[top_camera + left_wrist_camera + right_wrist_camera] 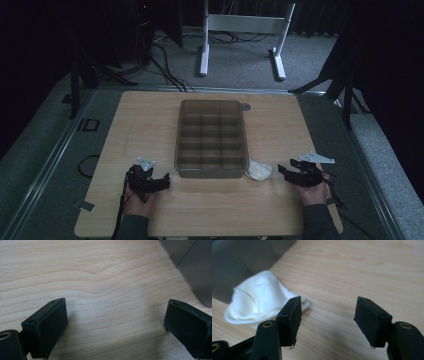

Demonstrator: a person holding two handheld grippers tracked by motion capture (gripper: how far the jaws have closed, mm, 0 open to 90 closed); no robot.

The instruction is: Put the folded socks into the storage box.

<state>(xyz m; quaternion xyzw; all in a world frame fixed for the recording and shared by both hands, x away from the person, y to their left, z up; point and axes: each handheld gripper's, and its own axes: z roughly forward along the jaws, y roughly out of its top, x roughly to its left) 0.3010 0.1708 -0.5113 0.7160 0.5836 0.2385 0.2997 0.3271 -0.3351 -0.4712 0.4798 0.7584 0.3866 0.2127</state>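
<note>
A grey translucent divided box (211,139) stands in the middle of the wooden table (150,115). A crumpled white cloth (259,171) lies against the box's near right corner, also seen as the cloth (259,303) in the right gripper view. My left gripper (165,180) rests open on the table left of the box, its jaws wide apart over bare wood (115,315), with the box's wall (197,270) at upper right. My right gripper (282,170) is open just right of the cloth, nothing between its fingers (290,317).
The table's front edge runs just behind both hands. A white stand (240,30) and cables (165,65) are on the floor beyond the table. Dark tripod legs (345,85) stand at the far right and far left. Bare wood lies on both sides of the box.
</note>
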